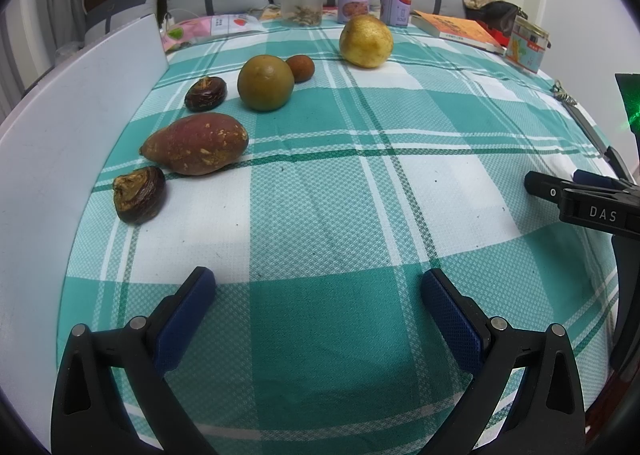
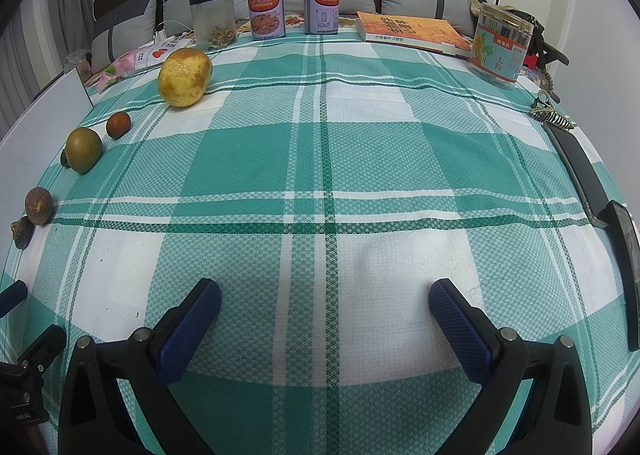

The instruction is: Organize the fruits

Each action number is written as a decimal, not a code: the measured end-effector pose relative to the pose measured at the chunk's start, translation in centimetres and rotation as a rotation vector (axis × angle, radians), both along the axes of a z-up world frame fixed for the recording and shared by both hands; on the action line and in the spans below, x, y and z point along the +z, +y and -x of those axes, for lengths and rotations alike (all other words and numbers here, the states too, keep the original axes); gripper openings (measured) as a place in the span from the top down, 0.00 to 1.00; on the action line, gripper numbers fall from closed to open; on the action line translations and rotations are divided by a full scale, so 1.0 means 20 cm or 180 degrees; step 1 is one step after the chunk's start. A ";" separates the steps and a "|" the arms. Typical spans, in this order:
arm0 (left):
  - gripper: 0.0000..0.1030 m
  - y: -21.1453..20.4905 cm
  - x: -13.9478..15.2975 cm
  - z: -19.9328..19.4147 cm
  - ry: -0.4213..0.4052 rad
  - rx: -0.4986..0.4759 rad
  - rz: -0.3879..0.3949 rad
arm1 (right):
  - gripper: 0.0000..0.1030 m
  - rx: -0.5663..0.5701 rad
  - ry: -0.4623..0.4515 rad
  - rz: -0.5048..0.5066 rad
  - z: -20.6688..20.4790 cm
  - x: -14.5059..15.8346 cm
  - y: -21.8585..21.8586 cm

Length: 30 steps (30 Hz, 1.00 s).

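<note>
We see six pieces strung along the cloth's left side — yellow pear, green orange, sweet potato, three small brown ones apart.

Black hand-held gripper, blue pads, "DAS" mark.

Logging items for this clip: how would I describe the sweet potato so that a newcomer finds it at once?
Start at the white board along the left edge of the checked tablecloth. A row of produce runs beside it. The sweet potato is the long reddish-brown one with tapered ends, lying between two small dark, wrinkled pieces, far longer than the round fruits behind it.
</note>
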<state>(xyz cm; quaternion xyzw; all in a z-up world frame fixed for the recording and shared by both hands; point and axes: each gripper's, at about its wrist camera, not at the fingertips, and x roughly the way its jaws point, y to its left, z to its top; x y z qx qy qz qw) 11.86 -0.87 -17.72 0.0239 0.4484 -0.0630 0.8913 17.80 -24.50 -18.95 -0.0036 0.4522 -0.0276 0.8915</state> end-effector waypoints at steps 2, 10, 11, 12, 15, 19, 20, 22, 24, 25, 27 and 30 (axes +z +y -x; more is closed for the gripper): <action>0.00 0.00 0.00 0.00 0.0000 -0.0001 0.0000 | 0.00 0.0000 0.0000 0.0000 0.00 0.00 0.00; 0.00 0.00 0.00 0.00 0.0000 0.0000 -0.0001 | 0.00 0.0000 0.0000 0.0000 0.00 0.00 0.00; 0.00 0.00 0.00 0.00 0.0000 -0.0001 -0.0001 | 0.00 0.0000 0.0000 0.0000 0.00 0.00 0.00; 0.00 0.00 0.00 0.00 0.0000 0.0000 -0.0001 | 0.00 0.0000 0.0000 0.0000 0.00 0.00 0.00; 0.00 0.00 0.00 0.00 0.0001 -0.0001 -0.0001 | 0.00 0.0000 0.0000 0.0000 0.00 0.00 0.00; 0.00 0.00 0.00 0.00 0.0001 -0.0001 -0.0001 | 0.00 0.0000 0.0000 -0.0001 0.00 0.00 0.00; 0.00 0.00 0.00 0.00 0.0001 -0.0001 -0.0001 | 0.00 0.0000 0.0000 -0.0001 0.00 0.00 0.00; 0.00 0.00 0.00 0.00 0.0001 0.0000 -0.0002 | 0.00 0.0000 -0.0001 -0.0001 0.00 0.00 0.00; 0.00 0.00 0.00 -0.01 0.0001 0.0000 -0.0002 | 0.00 0.0000 0.0000 0.0001 0.00 0.00 0.00; 0.00 0.00 0.00 0.00 0.0001 -0.0001 -0.0002 | 0.00 0.0000 0.0000 0.0005 0.00 0.00 0.00; 0.00 0.00 0.00 0.00 0.0001 -0.0001 -0.0001 | 0.00 -0.0007 0.0001 0.0006 0.00 0.00 0.00; 0.00 0.00 0.00 -0.01 0.0002 -0.0003 0.0002 | 0.00 -0.0007 0.0000 0.0003 0.00 0.00 0.01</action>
